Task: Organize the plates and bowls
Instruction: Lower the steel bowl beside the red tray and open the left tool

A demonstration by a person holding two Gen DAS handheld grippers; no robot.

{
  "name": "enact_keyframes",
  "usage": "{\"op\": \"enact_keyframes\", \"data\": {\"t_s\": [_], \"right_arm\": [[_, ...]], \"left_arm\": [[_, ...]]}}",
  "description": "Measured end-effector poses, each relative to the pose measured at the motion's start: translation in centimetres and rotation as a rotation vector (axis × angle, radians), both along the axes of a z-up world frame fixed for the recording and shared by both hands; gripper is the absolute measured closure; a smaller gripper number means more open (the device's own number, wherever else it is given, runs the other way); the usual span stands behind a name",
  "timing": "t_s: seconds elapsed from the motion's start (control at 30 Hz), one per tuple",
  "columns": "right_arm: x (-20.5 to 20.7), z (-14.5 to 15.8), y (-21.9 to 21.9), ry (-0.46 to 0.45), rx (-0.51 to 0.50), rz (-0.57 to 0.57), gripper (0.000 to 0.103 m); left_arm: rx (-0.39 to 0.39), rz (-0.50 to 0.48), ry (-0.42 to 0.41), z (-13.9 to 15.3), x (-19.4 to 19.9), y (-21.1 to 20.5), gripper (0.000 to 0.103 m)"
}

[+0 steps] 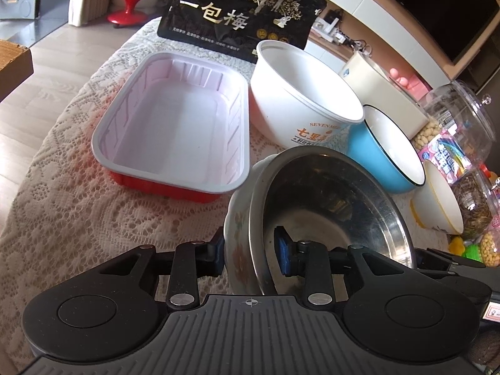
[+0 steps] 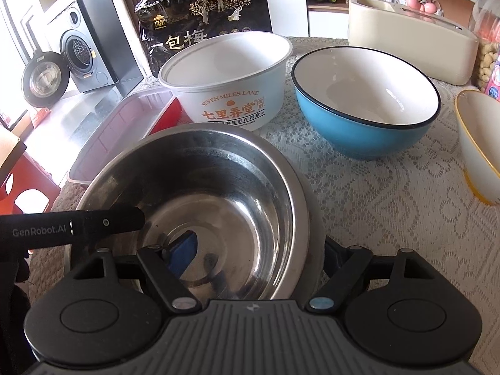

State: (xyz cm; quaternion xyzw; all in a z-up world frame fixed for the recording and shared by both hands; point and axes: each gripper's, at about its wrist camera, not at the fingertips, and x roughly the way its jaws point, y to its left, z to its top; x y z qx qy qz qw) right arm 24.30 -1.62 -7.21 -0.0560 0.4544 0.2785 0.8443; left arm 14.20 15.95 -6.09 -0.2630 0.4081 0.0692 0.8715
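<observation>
A steel bowl (image 1: 331, 209) sits nested in a white floral bowl (image 1: 237, 237) on the lace tablecloth. My left gripper (image 1: 250, 256) is shut on the near rims of both bowls, one blue pad outside, one inside. My right gripper (image 2: 256, 259) straddles the steel bowl's (image 2: 218, 193) right rim, one blue pad inside and the other finger outside; whether it grips is unclear. Behind stand a white paper bowl (image 2: 231, 75), a blue bowl (image 2: 365, 103), a small yellow-rimmed bowl (image 2: 481, 143) and a red tray with a white liner (image 1: 175, 125).
A black snack bag (image 1: 240, 15) stands behind the paper bowl. A cream box (image 2: 412, 40) and clear snack jars (image 1: 459, 131) stand at the right. The table's left edge drops to the floor, with a red stool (image 2: 28, 187) below.
</observation>
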Motion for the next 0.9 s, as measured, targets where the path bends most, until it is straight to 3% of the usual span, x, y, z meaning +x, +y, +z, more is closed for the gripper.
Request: {"op": "enact_keyframes", "data": {"t_s": [0.1, 0.27, 0.57, 0.9], "right_arm": [[-0.3, 0.1, -0.1, -0.012, -0.009, 0.021, 0.021], [-1.1, 1.7, -1.6, -0.122, -0.032, 0.013, 0.021], [-0.8, 4.3, -8.6, -0.167, 0.04, -0.083, 0.021], [0.2, 3.8, -16.9, -0.167, 0.04, -0.218, 0.019]], "left_arm": [[0.062, 0.023, -0.01, 1.3, -0.2, -0.5, 0.069], [0.178, 0.044, -0.074, 5.1, -1.0, -2.3, 0.069], [0.166, -0.092, -0.186, 9.4, 0.2, -9.6, 0.069], [0.24, -0.27, -0.178, 9.8, 2.9, -18.9, 0.069]]}}
